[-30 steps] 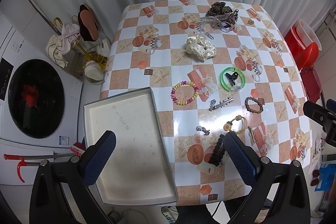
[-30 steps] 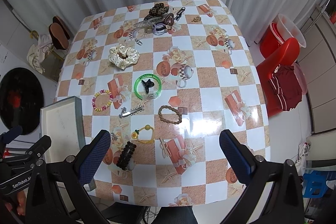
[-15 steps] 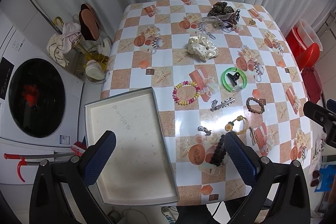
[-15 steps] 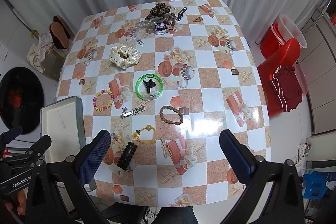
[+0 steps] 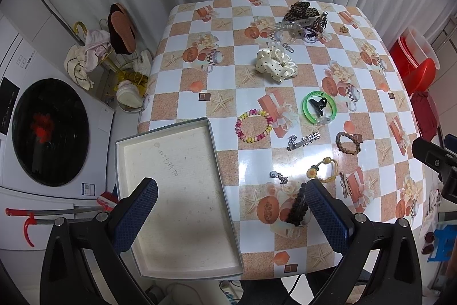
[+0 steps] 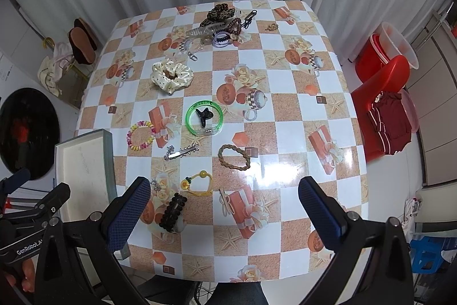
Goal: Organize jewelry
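Observation:
An empty cream-lined tray point(image 5: 148, 179) point(image 6: 85, 162) lies at the table's near left corner. Scattered on the checked tablecloth are a green bangle point(image 5: 319, 107) point(image 6: 204, 118) ringing a black claw clip, a pastel bead bracelet point(image 5: 253, 125) point(image 6: 141, 131), a braided brown band point(image 5: 348, 143) point(image 6: 234, 157), a silver hair clip point(image 6: 181, 152), a yellow elastic point(image 6: 197, 182), a dark beaded bracelet point(image 5: 297, 207) point(image 6: 172, 209) and a cream scrunchie point(image 5: 275, 62) point(image 6: 171, 75). My left gripper point(image 5: 228, 187) hangs open above the tray's right edge. My right gripper point(image 6: 224, 192) hangs open above the near table, holding nothing.
A heap of hair clips and ties point(image 6: 222, 23) lies at the table's far edge by the white curtain. A washing machine point(image 5: 42, 127) and a shoe rack point(image 5: 114, 42) stand to the left. A red chair point(image 6: 382, 105) and buckets point(image 6: 388, 47) stand to the right.
Both views have shifted slightly, the table sliding a little up and away in frame. Nothing on the table has moved, and both grippers stay open.

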`<move>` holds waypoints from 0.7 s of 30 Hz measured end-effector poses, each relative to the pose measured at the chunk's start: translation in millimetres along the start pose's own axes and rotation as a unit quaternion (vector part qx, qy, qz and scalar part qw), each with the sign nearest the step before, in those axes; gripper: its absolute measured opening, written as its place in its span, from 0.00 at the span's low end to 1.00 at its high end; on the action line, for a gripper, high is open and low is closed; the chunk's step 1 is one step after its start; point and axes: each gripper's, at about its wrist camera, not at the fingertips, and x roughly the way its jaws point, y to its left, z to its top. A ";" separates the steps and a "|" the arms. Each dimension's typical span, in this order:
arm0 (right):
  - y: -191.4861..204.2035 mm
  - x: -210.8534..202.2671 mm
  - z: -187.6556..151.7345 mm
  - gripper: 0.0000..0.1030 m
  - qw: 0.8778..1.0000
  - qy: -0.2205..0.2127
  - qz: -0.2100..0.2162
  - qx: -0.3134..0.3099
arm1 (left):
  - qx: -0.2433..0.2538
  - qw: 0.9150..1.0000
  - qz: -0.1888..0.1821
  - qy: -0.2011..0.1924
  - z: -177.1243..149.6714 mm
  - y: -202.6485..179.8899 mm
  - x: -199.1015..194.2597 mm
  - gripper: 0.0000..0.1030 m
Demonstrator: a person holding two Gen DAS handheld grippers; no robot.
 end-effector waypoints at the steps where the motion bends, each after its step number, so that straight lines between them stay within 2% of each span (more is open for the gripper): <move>1: -1.6 0.9 -0.8 1.00 1.000 0.000 0.000 -0.002 | 0.000 1.000 0.000 0.000 2.0 -2.8 -0.5 1.00; 21: -1.2 1.6 -1.4 1.00 1.000 0.001 0.000 -0.002 | 0.001 1.000 0.000 0.001 3.1 -3.0 -0.6 1.00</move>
